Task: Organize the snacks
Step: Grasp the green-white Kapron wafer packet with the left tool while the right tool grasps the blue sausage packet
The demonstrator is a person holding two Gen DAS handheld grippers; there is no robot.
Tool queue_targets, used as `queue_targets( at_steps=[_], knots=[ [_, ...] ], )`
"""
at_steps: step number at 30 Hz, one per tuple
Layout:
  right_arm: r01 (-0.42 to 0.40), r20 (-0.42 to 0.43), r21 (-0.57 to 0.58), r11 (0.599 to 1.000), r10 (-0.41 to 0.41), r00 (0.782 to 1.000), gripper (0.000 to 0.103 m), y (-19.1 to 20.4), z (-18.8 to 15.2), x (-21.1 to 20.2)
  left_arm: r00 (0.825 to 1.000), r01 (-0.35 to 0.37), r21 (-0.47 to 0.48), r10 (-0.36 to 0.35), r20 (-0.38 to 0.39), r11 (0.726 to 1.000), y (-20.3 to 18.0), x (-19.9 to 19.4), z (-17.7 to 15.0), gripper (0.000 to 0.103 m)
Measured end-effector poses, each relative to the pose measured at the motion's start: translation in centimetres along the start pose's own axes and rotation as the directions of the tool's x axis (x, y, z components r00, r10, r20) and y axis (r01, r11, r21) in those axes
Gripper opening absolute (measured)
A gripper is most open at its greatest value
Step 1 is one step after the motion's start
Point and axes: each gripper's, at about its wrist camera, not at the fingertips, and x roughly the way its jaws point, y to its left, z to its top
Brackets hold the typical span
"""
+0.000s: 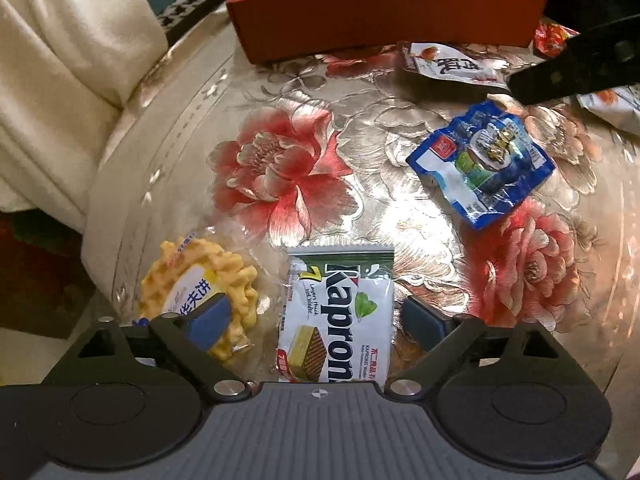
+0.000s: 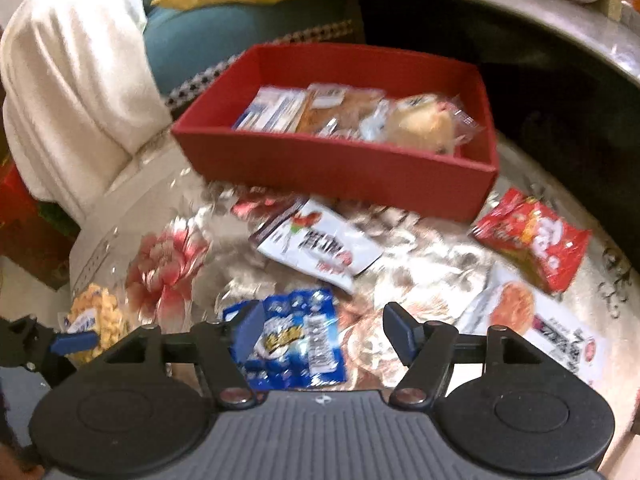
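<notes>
My left gripper (image 1: 318,320) is open, low over the floral table, with a white and green Kapron wafer packet (image 1: 340,316) lying between its fingers. A yellow waffle snack in clear wrap (image 1: 192,292) lies under its left finger. My right gripper (image 2: 324,330) is open above a blue snack packet (image 2: 296,340), which also shows in the left wrist view (image 1: 484,160). A red box (image 2: 340,160) at the back of the table holds several wrapped snacks. The left gripper's finger (image 2: 74,340) shows at the far left of the right wrist view, by the waffle snack (image 2: 96,320).
A white and black packet (image 2: 320,248), a red packet (image 2: 532,240) and a white packet with a food picture (image 2: 532,320) lie on the table (image 1: 288,92). A white cloth (image 1: 60,80) hangs at the left beyond the rounded table edge. The right gripper's dark arm (image 1: 580,68) crosses the upper right.
</notes>
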Motion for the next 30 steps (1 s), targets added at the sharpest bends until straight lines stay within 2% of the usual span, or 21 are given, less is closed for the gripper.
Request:
queue_targets(
  at_steps=[2, 4, 7, 9, 13, 14, 17, 18, 20, 21, 24, 28, 30],
  knots=[
    [-0.016, -0.02, -0.002, 1.0, 0.016, 1.0, 0.062, 0.4, 0.0, 0.8, 1.0, -0.007, 0.019, 0.007, 0.022, 1.0, -0.2, -0.5, -0.1, 0.077],
    [-0.024, -0.05, 0.001, 1.0, 0.024, 0.998, 0.062, 0.7, -0.1, 1.8, 0.999, 0.034, 0.015, -0.034, 0.029, 0.999, -0.1, -0.8, -0.1, 0.068],
    [-0.002, -0.087, -0.028, 1.0, 0.0, 0.996, 0.064, 1.4, -0.3, 3.6, 0.995, 0.092, 0.01, -0.092, 0.047, 0.996, 0.1, -1.2, 0.0, 0.063],
    [-0.018, -0.09, -0.024, 1.0, 0.015, 0.996, 0.066, 1.5, -0.2, 4.1, 0.984, 0.17, -0.002, -0.17, 0.056, 0.985, 0.4, -1.5, 0.1, 0.062],
    [-0.015, -0.091, -0.033, 0.999, 0.012, 0.996, 0.07, 2.0, -0.2, 4.7, 0.965, 0.261, -0.085, -0.257, 0.057, 0.962, 1.9, -1.4, 0.5, 0.064],
    [-0.016, -0.09, -0.04, 0.999, 0.012, 0.996, 0.071, 2.3, -0.1, 4.9, 0.961, 0.277, -0.102, -0.272, 0.056, 0.956, 2.5, -1.4, 0.6, 0.07],
    [0.008, -0.094, -0.105, 0.994, -0.018, 0.995, 0.075, 3.5, 0.0, 5.4, 0.968, 0.25, -0.134, -0.244, 0.057, 0.959, 3.4, -1.5, 0.6, 0.075],
    [0.032, -0.094, -0.171, 0.985, -0.049, 0.994, 0.073, 4.3, -0.4, 5.6, 0.972, 0.235, -0.131, -0.23, 0.055, 0.963, 3.5, -1.6, 0.6, 0.076],
    [0.037, -0.083, -0.234, 0.972, -0.058, 0.995, 0.07, 5.1, -1.0, 5.3, 0.971, 0.238, -0.13, -0.233, 0.052, 0.962, 3.7, -1.7, 0.4, 0.081],
    [0.023, -0.094, -0.231, 0.973, -0.045, 0.995, 0.064, 5.0, -1.2, 5.1, 0.968, 0.248, -0.131, -0.243, 0.053, 0.96, 3.8, -1.9, 0.3, 0.083],
    [0.013, -0.098, -0.224, 0.975, -0.036, 0.994, 0.057, 4.1, -1.9, 3.9, 0.965, 0.261, -0.114, -0.257, 0.054, 0.958, 3.9, -2.2, 0.1, 0.087],
    [0.03, -0.1, -0.212, 0.977, -0.052, 0.994, 0.055, 2.5, -3.1, 2.3, 0.96, 0.28, -0.078, -0.278, 0.038, 0.957, 3.0, -2.0, 0.1, 0.087],
    [0.025, -0.099, -0.191, 0.981, -0.045, 0.994, 0.054, 1.8, -3.6, 1.5, 0.966, 0.258, -0.042, -0.257, 0.027, 0.965, 2.2, -1.6, 0.2, 0.087]
  ],
)
